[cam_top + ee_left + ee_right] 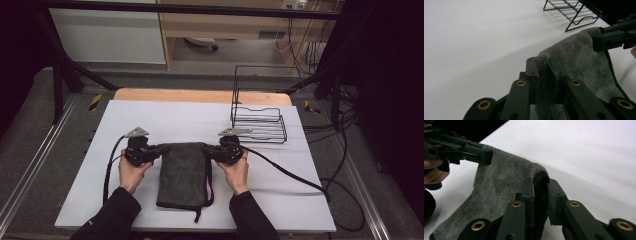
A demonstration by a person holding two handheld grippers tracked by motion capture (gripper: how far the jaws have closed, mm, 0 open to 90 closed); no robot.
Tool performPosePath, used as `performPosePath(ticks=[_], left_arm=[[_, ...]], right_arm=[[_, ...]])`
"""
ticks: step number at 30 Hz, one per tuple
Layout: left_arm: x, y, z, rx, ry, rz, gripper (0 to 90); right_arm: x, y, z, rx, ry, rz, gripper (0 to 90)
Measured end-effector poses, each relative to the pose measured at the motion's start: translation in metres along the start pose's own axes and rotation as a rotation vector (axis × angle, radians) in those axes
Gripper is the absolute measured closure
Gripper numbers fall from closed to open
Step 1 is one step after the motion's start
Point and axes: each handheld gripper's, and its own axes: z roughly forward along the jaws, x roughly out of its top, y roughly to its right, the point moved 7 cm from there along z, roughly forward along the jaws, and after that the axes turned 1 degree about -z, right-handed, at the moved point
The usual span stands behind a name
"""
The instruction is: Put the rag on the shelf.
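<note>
A folded dark grey towel (183,175) lies on the white table (165,120), its near end hanging toward the front edge. My left gripper (161,149) is shut on the towel's far left corner, and my right gripper (206,149) is shut on the far right corner. In the left gripper view the grey pile of the towel (579,60) is pinched between the jaws of the left gripper (543,65), with the right gripper (599,41) gripping the other corner farther off. The right gripper view has the towel (499,185) clamped in the right gripper (539,185), and the left gripper (484,155) holds the opposite corner.
A black wire rack (257,122) stands on the table at the back right, just beyond my right hand. Black cables (295,175) trail from both grippers across the table. A wooden strip (200,95) runs along the far edge.
</note>
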Motion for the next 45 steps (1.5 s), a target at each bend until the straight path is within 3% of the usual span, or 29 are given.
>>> performPosePath(ticks=[8,16,32,45], left_arm=[[0.017,0.019,-0.018,-0.02,0.077,0.043,79.3],[0.029,0.041,-0.032,-0.025,0.122,0.095,79.2],[0.05,0.074,-0.055,-0.034,0.231,0.155,79.1],[0.079,0.1,-0.053,-0.075,0.287,0.176,79.2]], right_arm=[[0.016,-0.008,-0.024,-0.001,0.084,-0.039,78.6],[0.025,-0.015,-0.043,-0.015,0.136,-0.091,78.6],[0.045,-0.034,-0.087,-0.028,0.266,-0.17,78.7],[0.061,-0.039,-0.127,-0.073,0.352,-0.215,78.8]])
